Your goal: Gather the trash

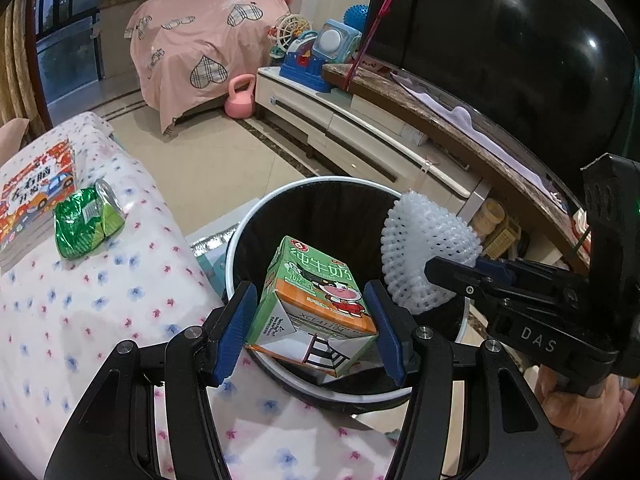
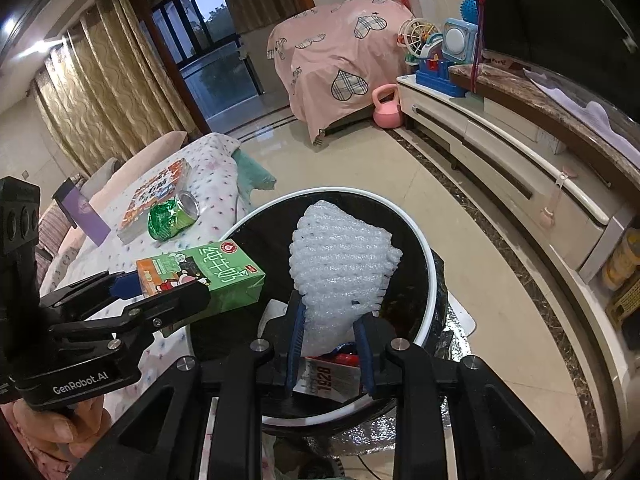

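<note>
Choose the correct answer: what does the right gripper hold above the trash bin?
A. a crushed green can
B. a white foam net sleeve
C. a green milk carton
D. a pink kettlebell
B: in the right wrist view the right gripper has its fingers closed on the white foam net sleeve above the trash bin; the milk carton is in the left gripper.

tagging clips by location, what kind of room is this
Most likely a home living room: a large dark TV stands on a long low cabinet, a tiled floor runs to curtained glass doors, and children's toys sit on the cabinet's end.
</note>
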